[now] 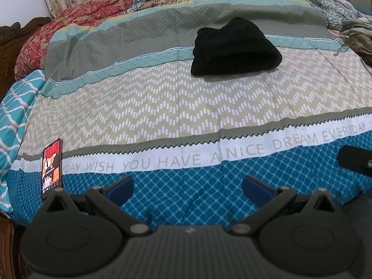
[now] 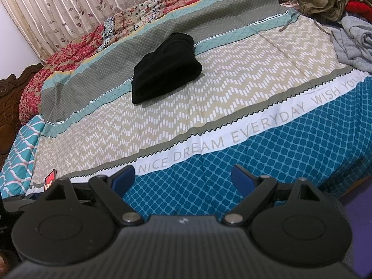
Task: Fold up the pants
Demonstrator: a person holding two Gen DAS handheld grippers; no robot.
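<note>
Black pants (image 1: 234,47) lie folded mid-bed, apart from both tools. Left gripper (image 1: 187,187) & right gripper (image 2: 183,176): jaws wide, empty. Fold looks complete; next: withdraw.

pants (image 1: 234,48) blk | bedsheet (image 1: 162,107) beige zigzag, teal lattice | curtain (image 2: 69,7) leaf print

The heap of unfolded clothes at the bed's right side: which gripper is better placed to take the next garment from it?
Probably the right gripper. The clothes heap fills its view's upper right corner, but only edges into the left gripper's view. Both grippers are open and empty.
</note>
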